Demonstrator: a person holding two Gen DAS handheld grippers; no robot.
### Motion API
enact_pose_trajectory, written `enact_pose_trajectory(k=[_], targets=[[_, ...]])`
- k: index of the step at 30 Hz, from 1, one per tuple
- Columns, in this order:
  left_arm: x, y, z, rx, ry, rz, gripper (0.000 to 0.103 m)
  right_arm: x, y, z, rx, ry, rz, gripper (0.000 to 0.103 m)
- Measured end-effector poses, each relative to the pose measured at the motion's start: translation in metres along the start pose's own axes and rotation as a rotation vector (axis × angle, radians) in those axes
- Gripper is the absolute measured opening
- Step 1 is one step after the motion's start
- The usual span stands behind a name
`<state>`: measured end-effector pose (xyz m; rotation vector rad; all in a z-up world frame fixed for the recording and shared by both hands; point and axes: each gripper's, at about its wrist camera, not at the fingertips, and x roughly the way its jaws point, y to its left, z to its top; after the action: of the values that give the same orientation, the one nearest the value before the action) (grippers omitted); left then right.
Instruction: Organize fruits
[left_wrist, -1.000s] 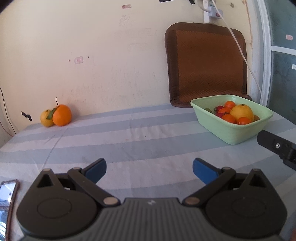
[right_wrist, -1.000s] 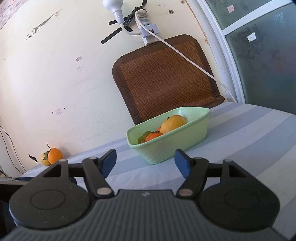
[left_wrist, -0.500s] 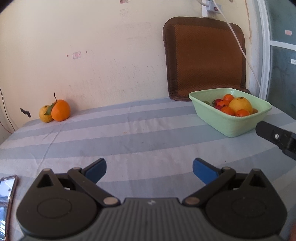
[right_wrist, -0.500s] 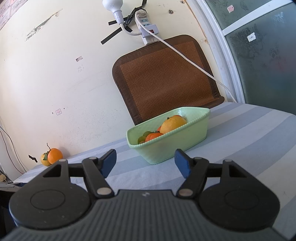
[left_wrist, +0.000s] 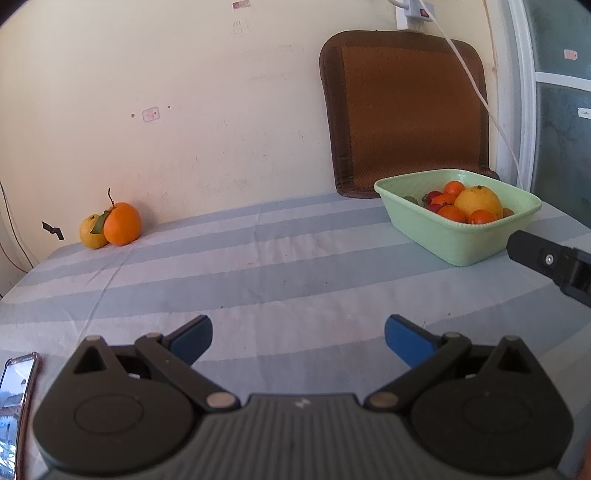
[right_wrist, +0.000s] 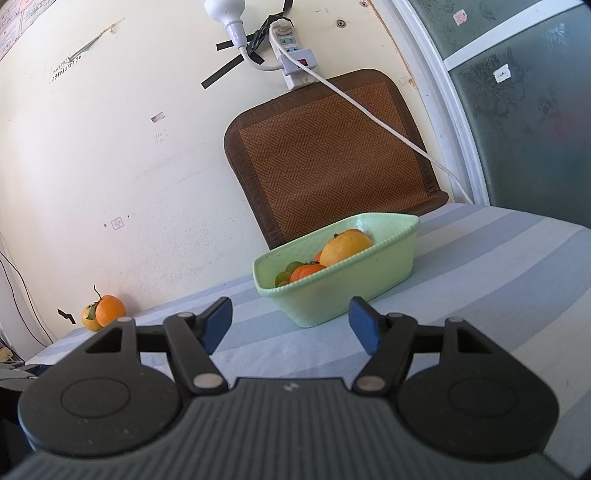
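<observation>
Pale green basin of mixed fruits at right of the left wrist frame on striped cloth, orange touching a yellow fruit far left by the wall, left gripper open and empty, right gripper open and empty before the basin, phone at lower left edge

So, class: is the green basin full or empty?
Partly full: the green basin holds a large yellow citrus, small oranges and red fruits.

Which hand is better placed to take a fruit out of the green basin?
Probably the right. The right tool is open and empty, with the green basin straight ahead and close. From the left tool, also open, the basin lies farther and off to the right.
</observation>
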<state>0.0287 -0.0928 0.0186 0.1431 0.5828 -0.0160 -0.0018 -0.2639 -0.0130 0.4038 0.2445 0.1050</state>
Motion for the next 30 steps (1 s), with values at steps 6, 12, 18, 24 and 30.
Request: enact_pose_trajectory(k=[6,12,18,24,30], targets=[[0.002,-0.0005,-0.0016,0.002,0.011,0.003,0.103,0.0,-0.0001,0.0,0.0,0.0,0.0,0.072],[0.0033,0.0004,-0.002,-0.002,0.022,0.002,0.103,0.0003,-0.0003,0.0002,0.001,0.0,0.0,0.072],[0.0038,-0.0004,-0.0018,0.006,0.023,0.005,0.103,0.0007,-0.0001,-0.0002,0.004,0.001,0.001,0.072],[0.0049,-0.0014,-0.0018,0.006,0.033,0.002,0.103,0.0008,-0.0004,0.0,0.004,0.001,0.001,0.072],[0.0067,-0.003,-0.0027,0.007,0.043,-0.005,0.103,0.0008,-0.0003,-0.0001,0.004,0.001,0.001,0.072]])
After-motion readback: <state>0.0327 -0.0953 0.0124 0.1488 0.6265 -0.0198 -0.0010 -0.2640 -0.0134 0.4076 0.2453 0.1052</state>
